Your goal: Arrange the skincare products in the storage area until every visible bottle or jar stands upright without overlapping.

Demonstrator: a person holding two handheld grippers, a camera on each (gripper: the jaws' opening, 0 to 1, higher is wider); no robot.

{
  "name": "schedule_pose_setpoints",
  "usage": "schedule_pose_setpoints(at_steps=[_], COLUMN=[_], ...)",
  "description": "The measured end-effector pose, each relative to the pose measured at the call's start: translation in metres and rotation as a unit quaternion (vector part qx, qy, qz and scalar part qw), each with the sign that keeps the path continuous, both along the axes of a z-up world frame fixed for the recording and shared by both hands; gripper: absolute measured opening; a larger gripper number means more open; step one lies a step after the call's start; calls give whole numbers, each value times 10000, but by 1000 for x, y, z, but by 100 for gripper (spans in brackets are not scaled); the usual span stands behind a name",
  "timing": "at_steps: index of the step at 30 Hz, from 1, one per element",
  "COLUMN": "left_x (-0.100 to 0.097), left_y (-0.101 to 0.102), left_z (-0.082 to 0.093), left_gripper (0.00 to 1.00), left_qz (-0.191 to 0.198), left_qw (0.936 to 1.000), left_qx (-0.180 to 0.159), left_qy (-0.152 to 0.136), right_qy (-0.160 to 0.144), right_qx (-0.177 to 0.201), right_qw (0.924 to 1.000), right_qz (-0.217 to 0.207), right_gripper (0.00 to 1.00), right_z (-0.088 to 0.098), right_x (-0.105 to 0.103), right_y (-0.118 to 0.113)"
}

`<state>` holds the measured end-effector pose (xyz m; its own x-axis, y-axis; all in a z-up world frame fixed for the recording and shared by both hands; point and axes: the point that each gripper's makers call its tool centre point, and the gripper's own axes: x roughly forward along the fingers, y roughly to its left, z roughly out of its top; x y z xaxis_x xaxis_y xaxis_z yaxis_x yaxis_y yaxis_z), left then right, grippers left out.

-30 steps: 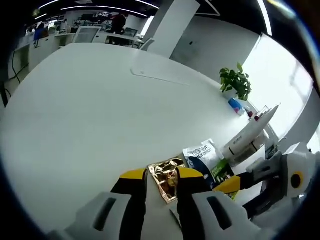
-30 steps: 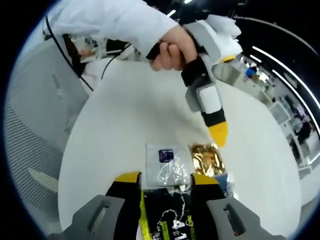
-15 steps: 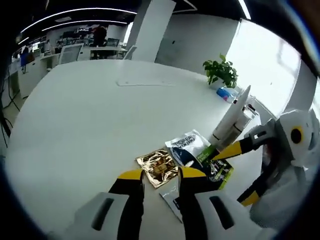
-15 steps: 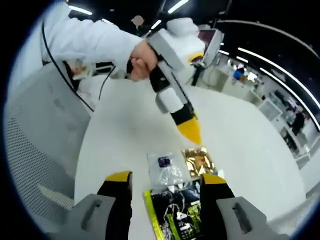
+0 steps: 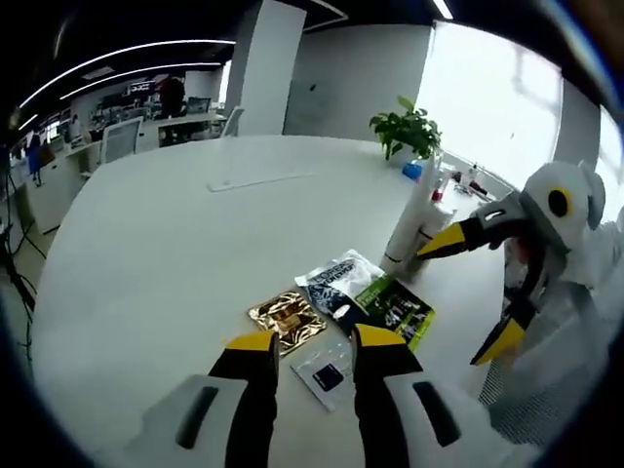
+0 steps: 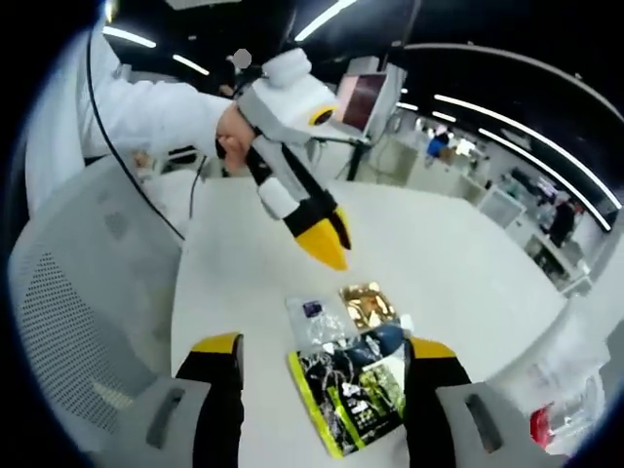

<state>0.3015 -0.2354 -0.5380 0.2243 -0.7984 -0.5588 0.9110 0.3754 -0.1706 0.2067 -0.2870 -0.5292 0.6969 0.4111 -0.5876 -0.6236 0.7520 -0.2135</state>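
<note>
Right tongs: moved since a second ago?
Yes. The right tongs have lifted off the green packet, up toward the white tube, jaws now spread.

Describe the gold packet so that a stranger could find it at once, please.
On the white table, a small cluster of flat sachets lies near the edge. The gold foil packet is the crinkled, shiny one beside the dark blue-and-white sachet; no other is metallic gold.
</note>
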Motion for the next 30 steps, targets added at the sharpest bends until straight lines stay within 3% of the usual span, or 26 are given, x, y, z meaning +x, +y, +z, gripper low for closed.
schedule_pose_setpoints(at_steps=[7,15,20,30], left_x=[-13,-20,-29,-41], left_y=[1,6,6,11], left_z=[4,15,23,40], left_gripper=[26,29,32,40], left_qz=[-164,-198,-232,-320], left_qw=[9995,9983,9985,9964], left_qx=[124,101,-33,29], left_qy=[-233,-533,-503,-789], right_qy=[-26,-141,-101,-154], right_qx=[84,268,332,414], right_qw=[9991,9948,9914,9826], right_qz=[-426,-974,-1264,-1803], right_gripper=[70,79,86,96], right_z=[3,20,23,32], right_x=[-11,-29,-39,-54], right_y=[-22,-48,-65,-95])
